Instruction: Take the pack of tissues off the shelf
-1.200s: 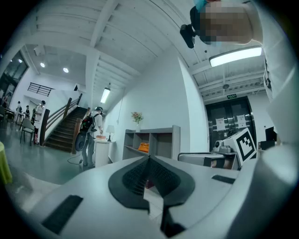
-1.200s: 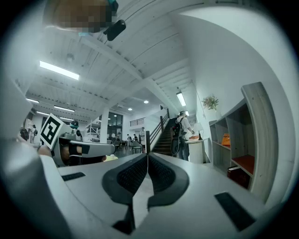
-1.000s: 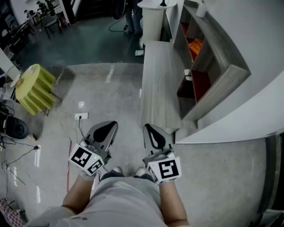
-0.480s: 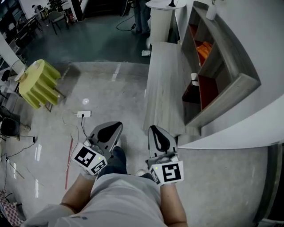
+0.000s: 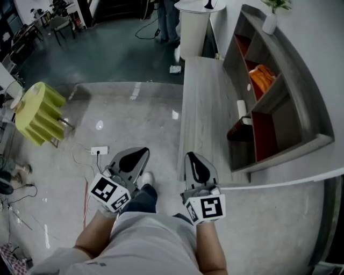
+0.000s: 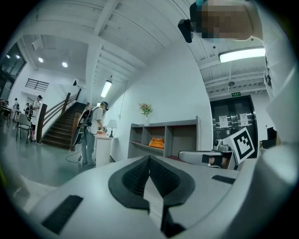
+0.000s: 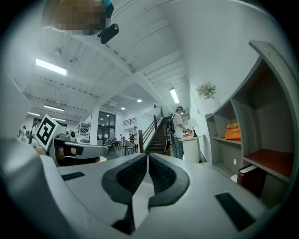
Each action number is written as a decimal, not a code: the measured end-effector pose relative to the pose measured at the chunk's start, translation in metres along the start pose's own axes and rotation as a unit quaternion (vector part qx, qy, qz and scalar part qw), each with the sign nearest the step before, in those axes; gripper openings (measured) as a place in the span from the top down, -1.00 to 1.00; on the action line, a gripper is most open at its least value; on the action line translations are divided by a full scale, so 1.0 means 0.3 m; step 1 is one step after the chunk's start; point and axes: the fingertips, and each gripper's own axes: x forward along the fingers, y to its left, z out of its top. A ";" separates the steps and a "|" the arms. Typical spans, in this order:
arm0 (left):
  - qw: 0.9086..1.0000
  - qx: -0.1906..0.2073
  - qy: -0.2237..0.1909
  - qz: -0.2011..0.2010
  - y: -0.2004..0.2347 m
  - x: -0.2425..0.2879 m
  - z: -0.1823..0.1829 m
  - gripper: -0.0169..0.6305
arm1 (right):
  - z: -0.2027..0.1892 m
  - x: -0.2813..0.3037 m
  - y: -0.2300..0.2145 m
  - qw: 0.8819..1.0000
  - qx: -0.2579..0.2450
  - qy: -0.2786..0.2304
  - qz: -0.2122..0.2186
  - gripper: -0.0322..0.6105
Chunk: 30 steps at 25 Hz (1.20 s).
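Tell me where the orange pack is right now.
Head view, upper right: the orange pack lies in the middle compartment of the grey shelf unit, above the long wooden bench, with the potted plant on the shelf's far end.

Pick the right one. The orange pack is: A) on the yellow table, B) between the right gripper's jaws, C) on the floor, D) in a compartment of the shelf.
D: the orange pack lies inside a compartment of the shelf against the wall.
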 end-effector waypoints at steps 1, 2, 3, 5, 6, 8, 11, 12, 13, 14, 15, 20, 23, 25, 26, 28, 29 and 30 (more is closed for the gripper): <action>1.000 0.000 0.003 -0.004 0.053 0.026 0.002 0.90 | -0.005 0.053 -0.013 1.000 0.003 0.001 -0.007 0.82; 1.000 -0.002 0.005 -0.008 0.107 0.052 0.005 0.90 | -0.010 0.107 -0.025 1.000 0.007 0.003 -0.013 0.82; 1.000 -0.003 0.007 -0.012 0.162 0.078 0.008 0.90 | -0.016 0.162 -0.036 1.000 0.010 0.005 -0.019 0.82; 1.000 -0.002 0.012 -0.021 0.267 0.135 0.014 0.90 | -0.026 0.272 -0.062 0.999 0.013 0.007 -0.031 0.82; 1.000 0.000 0.015 -0.026 0.317 0.166 0.017 0.90 | -0.030 0.325 -0.077 0.999 0.016 0.008 -0.038 0.82; 0.999 0.001 0.019 -0.036 0.415 0.224 0.025 0.90 | -0.038 0.429 -0.106 0.998 0.022 0.009 -0.052 0.82; 0.999 -0.006 0.023 -0.048 0.562 0.289 0.033 0.90 | -0.047 0.574 -0.130 0.997 0.026 0.011 -0.070 0.82; 0.998 -0.010 0.025 -0.053 0.606 0.308 0.037 0.90 | -0.046 0.619 -0.136 0.997 0.027 0.010 -0.077 0.82; 0.998 -0.013 0.027 -0.059 0.645 0.326 0.042 0.90 | -0.043 0.659 -0.142 0.996 0.028 0.010 -0.085 0.82; 0.997 -0.016 0.028 -0.066 0.675 0.344 0.049 0.90 | -0.037 0.695 -0.150 0.995 0.031 0.010 -0.092 0.82; 0.997 -0.016 0.029 -0.074 0.699 0.361 0.057 0.90 | -0.029 0.724 -0.158 0.994 0.034 0.009 -0.100 0.82; 0.993 -0.006 0.030 -0.110 0.757 0.441 0.095 0.89 | 0.016 0.794 -0.205 0.989 0.031 0.003 -0.147 0.82; 0.991 -0.003 0.027 -0.130 0.747 0.511 0.111 0.89 | 0.037 0.788 -0.268 0.983 0.029 -0.003 -0.180 0.82; 0.989 0.000 0.026 -0.145 0.724 0.569 0.124 0.89 | 0.056 0.764 -0.326 0.978 0.031 -0.007 -0.208 0.82; 0.988 0.001 0.026 -0.152 0.711 0.602 0.130 0.89 | 0.067 0.749 -0.359 0.974 0.030 -0.009 -0.223 0.82; 0.986 0.005 0.026 -0.165 0.687 0.671 0.140 0.89 | 0.088 0.724 -0.428 0.967 0.025 -0.013 -0.252 0.82; 0.985 0.007 0.026 -0.171 0.677 0.709 0.144 0.89 | 0.097 0.715 -0.463 0.964 0.022 -0.015 -0.265 0.82; 0.984 0.009 0.025 -0.177 0.669 0.748 0.146 0.89 | 0.104 0.707 -0.500 0.960 0.019 -0.017 -0.277 0.82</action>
